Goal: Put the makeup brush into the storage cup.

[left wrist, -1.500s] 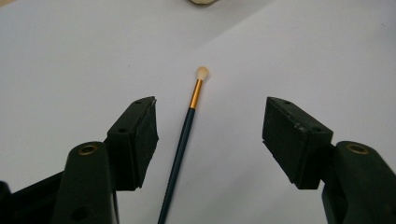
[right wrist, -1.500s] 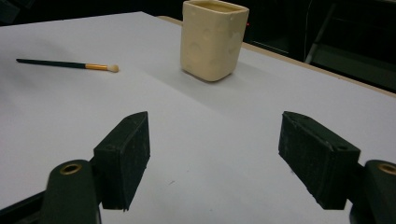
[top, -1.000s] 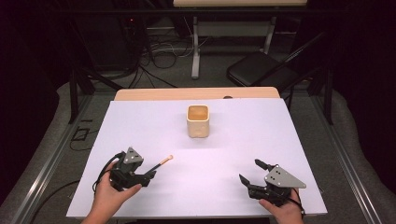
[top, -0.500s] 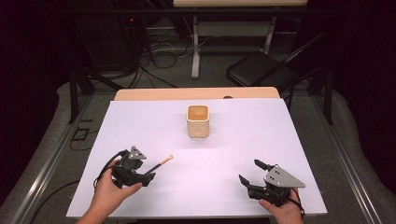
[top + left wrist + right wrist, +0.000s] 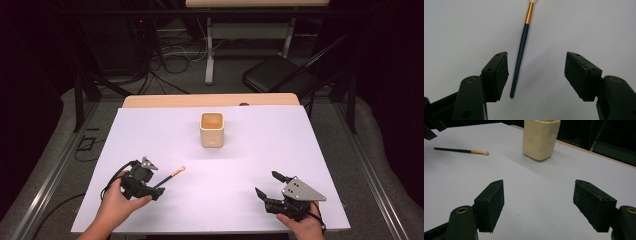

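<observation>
Seemingly set up for a pick, the high view shows the left gripper at lower left, just at the brush, with the cup waiting at centre and the right gripper idle at lower right. Next, the left gripper view shows its fingers spread wide around the loose brush handle, holding nothing. Lastly, the right gripper view shows fingers wide apart and empty above the white worktop; no writing is readable anywhere.

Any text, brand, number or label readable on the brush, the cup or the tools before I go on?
None can be read.
Brush: dark handle, gold ferrule, no print that shows.
Cream cup: round dimples in relief, no letters.
Left tool and right tool: plain black pads, screw holes, no markings.
White table cover: blank.
</observation>
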A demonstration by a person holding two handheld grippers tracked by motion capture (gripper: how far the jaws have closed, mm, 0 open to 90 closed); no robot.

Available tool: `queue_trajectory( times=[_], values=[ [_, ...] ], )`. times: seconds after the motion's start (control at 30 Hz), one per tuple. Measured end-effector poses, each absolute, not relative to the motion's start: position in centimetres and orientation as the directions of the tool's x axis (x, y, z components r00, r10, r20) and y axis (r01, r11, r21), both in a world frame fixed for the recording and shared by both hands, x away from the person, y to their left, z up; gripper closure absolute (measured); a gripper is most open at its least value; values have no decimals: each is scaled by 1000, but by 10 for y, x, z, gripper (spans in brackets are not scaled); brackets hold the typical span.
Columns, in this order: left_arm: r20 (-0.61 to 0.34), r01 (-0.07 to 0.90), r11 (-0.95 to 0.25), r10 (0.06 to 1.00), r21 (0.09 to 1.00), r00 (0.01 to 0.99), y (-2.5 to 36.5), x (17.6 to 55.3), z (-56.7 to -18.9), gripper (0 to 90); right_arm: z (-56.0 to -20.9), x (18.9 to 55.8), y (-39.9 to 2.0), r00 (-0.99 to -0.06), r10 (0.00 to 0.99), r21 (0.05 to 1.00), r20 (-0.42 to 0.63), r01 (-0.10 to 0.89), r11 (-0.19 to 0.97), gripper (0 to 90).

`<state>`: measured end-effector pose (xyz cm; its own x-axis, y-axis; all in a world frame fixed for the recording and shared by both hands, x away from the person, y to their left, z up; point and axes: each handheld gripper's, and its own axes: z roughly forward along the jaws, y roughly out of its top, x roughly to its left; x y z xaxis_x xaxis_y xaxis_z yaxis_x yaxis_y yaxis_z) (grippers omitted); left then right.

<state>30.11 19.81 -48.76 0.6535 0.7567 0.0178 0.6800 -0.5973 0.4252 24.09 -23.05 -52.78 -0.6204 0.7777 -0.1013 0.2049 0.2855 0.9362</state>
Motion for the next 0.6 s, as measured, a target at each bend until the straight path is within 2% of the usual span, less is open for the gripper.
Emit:
queue_trajectory(
  times=[0.6],
  values=[
    [29, 696, -629, 749, 347, 662, 194, 310, -488, 355, -528, 241, -230, -621, 776, 935, -104, 205, 290, 246]
  ],
)
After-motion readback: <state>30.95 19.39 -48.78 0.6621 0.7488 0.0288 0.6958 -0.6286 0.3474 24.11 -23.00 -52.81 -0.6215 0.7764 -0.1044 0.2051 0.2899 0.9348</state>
